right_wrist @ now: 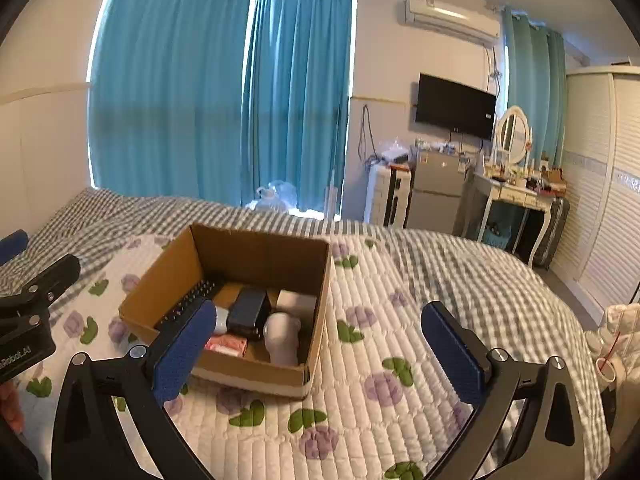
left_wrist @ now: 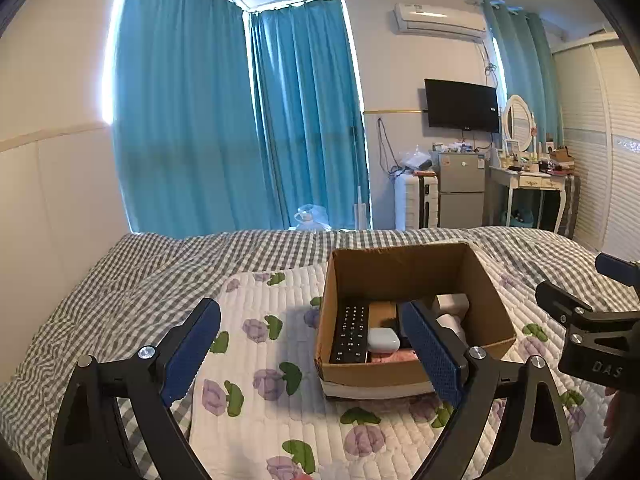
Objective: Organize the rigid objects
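An open cardboard box (left_wrist: 404, 272) stands on a white flowered quilt (left_wrist: 256, 344) on the bed; it also shows in the right wrist view (right_wrist: 168, 272). In it lie a black remote (left_wrist: 351, 334), a white case (left_wrist: 383, 340), a black block (right_wrist: 249, 312), a white bottle-like object (right_wrist: 282, 338) and a pink packet (right_wrist: 227, 346). My left gripper (left_wrist: 310, 332) is open and empty, in front of the box's left side. My right gripper (right_wrist: 320, 330) is open and empty, in front of the box's right side. The right gripper shows at the left wrist view's right edge (left_wrist: 592, 320).
A grey checked bedspread (left_wrist: 132, 280) covers the bed. Beyond the bed stand blue curtains (left_wrist: 240, 120), a suitcase (left_wrist: 416, 200), a small fridge (left_wrist: 460, 188), a wall TV (left_wrist: 462, 104), a dressing table with a mirror (left_wrist: 528, 180) and a white wardrobe (left_wrist: 600, 140).
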{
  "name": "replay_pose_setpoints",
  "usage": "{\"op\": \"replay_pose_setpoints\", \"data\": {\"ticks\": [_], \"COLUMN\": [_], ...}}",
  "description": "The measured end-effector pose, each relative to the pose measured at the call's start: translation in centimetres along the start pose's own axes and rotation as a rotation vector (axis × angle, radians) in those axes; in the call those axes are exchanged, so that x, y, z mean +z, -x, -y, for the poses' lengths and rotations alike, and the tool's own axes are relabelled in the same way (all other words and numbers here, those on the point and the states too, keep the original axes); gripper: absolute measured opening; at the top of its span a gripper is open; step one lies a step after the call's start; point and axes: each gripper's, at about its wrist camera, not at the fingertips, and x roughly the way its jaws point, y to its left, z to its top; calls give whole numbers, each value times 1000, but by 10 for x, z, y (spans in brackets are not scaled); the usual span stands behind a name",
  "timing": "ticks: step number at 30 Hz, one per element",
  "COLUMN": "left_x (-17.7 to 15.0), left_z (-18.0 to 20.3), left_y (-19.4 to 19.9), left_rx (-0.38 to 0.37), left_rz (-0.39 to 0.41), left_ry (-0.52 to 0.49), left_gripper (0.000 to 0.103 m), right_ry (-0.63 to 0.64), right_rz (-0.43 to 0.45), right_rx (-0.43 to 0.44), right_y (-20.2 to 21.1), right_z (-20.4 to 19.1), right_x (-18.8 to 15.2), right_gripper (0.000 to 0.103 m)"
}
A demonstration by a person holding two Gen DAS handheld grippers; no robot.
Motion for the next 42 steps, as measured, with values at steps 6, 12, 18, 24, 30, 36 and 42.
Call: {"op": "replay_pose_setpoints", "data": {"ticks": [6,12,18,24,30,36,42], "left_x": [-1,-4,-5,-5,-6,-6,-6], "left_z": [-6,-6,-3,-2,-2,-1,-1], "left_y": [-3,-3,-4,-4,-5,-6,-5], "left_rx": [24,13,6,3,1,0,0], "left_rz": [-12,-20,-26,-29,-30,-29,-31], "left_ry": [13,20,14,14,14,13,13], "left_gripper": [95,95,95,95,95,95,95], "right_ry": [10,18,16,14,14,16,17], "right_rz": [-9,-7,-9,-9,-11,-16,-21], "right_rx": [-8,-9,-6,-7,-7,-11,-11], "right_y": [-4,-2,-3,-3,-4,-5,-7], "right_z": [-2,-5,-6,-6,-7,-10,-11], "right_x": [-5,-6,-6,-6,-6,-7,-7], "right_gripper": [103,103,103,103,103,103,103]}}
